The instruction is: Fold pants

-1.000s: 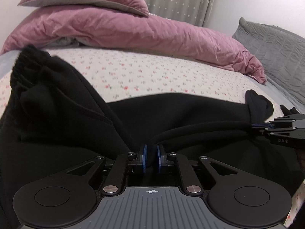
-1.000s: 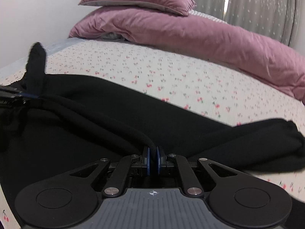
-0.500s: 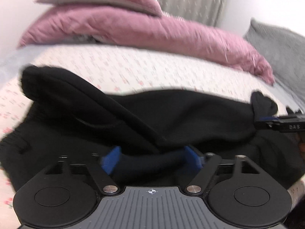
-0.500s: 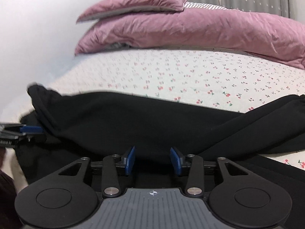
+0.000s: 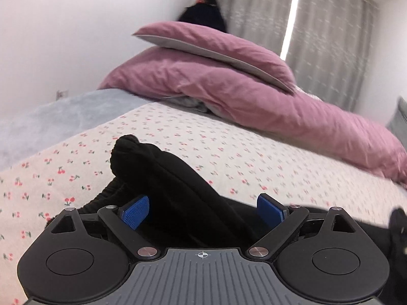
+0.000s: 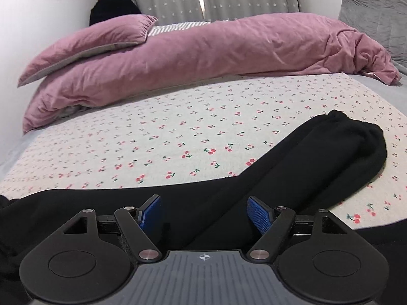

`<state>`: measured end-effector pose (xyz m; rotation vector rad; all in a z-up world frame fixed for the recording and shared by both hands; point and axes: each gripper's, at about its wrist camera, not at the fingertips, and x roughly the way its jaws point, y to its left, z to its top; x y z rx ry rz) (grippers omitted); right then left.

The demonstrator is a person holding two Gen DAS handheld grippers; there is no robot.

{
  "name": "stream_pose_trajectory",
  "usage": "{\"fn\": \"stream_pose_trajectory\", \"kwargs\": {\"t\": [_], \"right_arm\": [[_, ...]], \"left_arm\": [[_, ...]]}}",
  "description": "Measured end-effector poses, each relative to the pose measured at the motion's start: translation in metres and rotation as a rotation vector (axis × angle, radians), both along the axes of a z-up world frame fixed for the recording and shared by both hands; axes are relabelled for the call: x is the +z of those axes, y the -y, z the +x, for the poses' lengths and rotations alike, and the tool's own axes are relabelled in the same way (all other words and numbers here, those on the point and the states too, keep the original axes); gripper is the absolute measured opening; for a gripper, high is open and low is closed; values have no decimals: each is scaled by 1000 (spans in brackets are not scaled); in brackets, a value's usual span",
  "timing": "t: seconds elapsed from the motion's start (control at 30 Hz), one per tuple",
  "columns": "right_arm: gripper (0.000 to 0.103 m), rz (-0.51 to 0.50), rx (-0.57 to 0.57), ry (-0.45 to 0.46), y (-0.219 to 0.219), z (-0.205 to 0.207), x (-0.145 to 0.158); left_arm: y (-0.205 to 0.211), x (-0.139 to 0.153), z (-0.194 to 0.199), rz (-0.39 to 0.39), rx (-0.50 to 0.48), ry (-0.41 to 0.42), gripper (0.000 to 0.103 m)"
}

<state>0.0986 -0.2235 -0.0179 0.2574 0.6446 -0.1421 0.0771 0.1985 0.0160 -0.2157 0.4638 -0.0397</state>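
The black pants (image 5: 162, 178) lie folded lengthwise on the cherry-print bed sheet (image 5: 229, 157). In the left wrist view a bunched end rises just past my left gripper (image 5: 202, 212), which is open with cloth lying between its blue pads but not pinched. In the right wrist view the pants (image 6: 318, 160) stretch to the right, ending in a cuffed leg end. My right gripper (image 6: 204, 214) is open just above the black cloth, holding nothing.
A pink duvet (image 6: 203, 58) and a pink pillow (image 6: 89, 43) lie across the far side of the bed. A grey pillow (image 6: 376, 12) stands at the far right. A grey blanket (image 5: 51, 119) covers the bed's left edge by the white wall.
Both grippers have opened and let go of the pants, which now lie on the bed. Both have drawn back and turned, the left toward the left end, the right toward the right end.
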Motion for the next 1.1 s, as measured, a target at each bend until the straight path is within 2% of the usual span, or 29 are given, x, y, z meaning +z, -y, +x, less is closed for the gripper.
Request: {"fn": "stream_pose_trajectory", "kwargs": {"t": [0.1, 0.17, 0.23, 0.3, 0.33, 0.4, 0.47, 0.5, 0.73, 0.8, 0.97, 1.1], "right_arm": [[75, -54, -47, -15, -5, 16, -8], [69, -89, -96, -34, -5, 20, -14], [67, -110, -147, -55, -1, 23, -21], [59, -144, -179, -52, 2, 21, -24], [50, -164, -191, -54, 5, 19, -24], [35, -180, -208, -58, 8, 14, -24], [7, -168, -219, -55, 15, 11, -22], [0, -140, -213, -41, 19, 7, -21], [0, -116, -243, 73, 22, -30, 8], [0, -90, -251, 100, 28, -47, 20], [0, 6, -280, 158, 47, -81, 45], [0, 92, -301, 167, 55, -108, 50]], "left_arm": [[-5, -2, 5, -37, 83, -2, 94], [-7, -3, 11, -68, 122, -4, 93], [-13, -5, 14, -100, 162, -12, 90], [-19, -8, 15, -118, 194, -16, 80], [-21, -9, 15, -119, 209, -19, 77], [-28, -11, 14, -133, 232, -31, 62], [-38, -14, 10, -170, 247, -47, 50], [-43, -15, 7, -184, 251, -53, 42], [-70, -9, -19, -232, 231, -32, 26], [-75, -6, -20, -232, 200, -35, 10], [-80, -5, -27, -258, 162, -58, 7], [-84, 0, -42, -294, 150, -55, 5]]}}
